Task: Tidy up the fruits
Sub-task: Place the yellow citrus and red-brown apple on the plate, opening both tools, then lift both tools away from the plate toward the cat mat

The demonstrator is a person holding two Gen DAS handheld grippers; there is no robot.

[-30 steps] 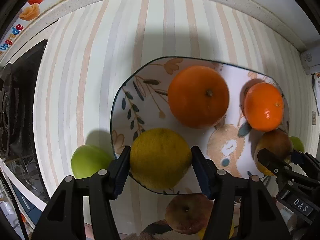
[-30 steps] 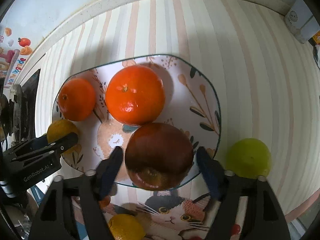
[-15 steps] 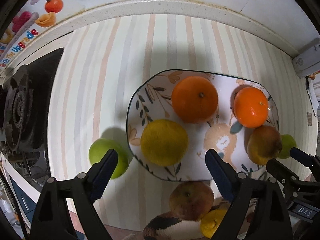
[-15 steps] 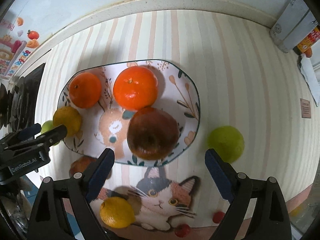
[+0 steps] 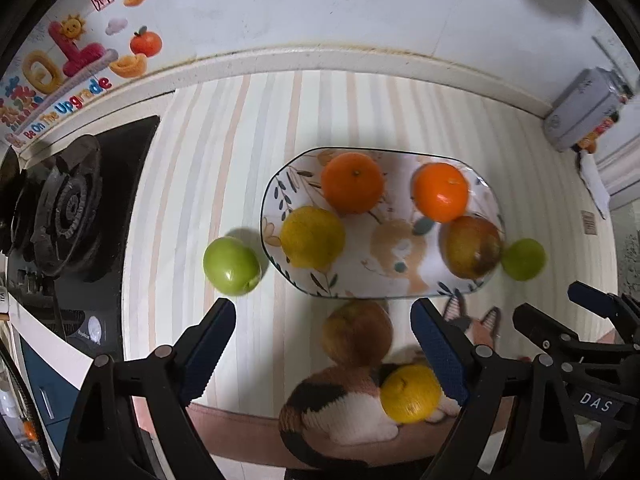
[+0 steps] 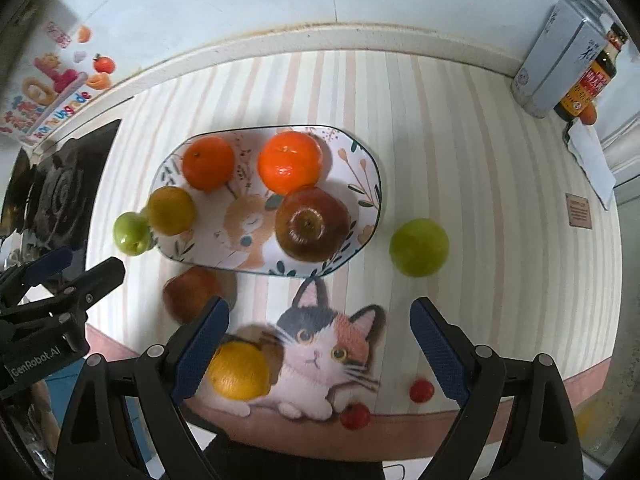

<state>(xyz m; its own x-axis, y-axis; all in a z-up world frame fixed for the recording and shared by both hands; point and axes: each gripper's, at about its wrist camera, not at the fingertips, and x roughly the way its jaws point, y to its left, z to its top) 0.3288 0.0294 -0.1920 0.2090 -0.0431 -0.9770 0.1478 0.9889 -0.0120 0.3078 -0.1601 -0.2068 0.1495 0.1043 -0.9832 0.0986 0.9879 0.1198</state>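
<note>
Right wrist view: plate [image 6: 372, 184] holds two oranges, a lemon and an apple [image 6: 312, 224]; both tools gape, empty.

Striped mat [image 6: 460, 152] covered the counter; cat print [image 6: 320, 344] sat at its 6 o'clock edge in the right wrist view. Gas burner [image 5: 68, 208] lay at 9 o'clock in the left wrist view, on a black hob [image 5: 124, 152]. Wall sticker [image 5: 60, 76] with "Upgrade" lettering sat at 10 o'clock. Grey carton [image 6: 556, 56] stood at 2 o'clock, a dark sauce bottle [image 6: 592, 76] touching its right side. White paper [image 6: 592, 160] lay just below them.
</note>
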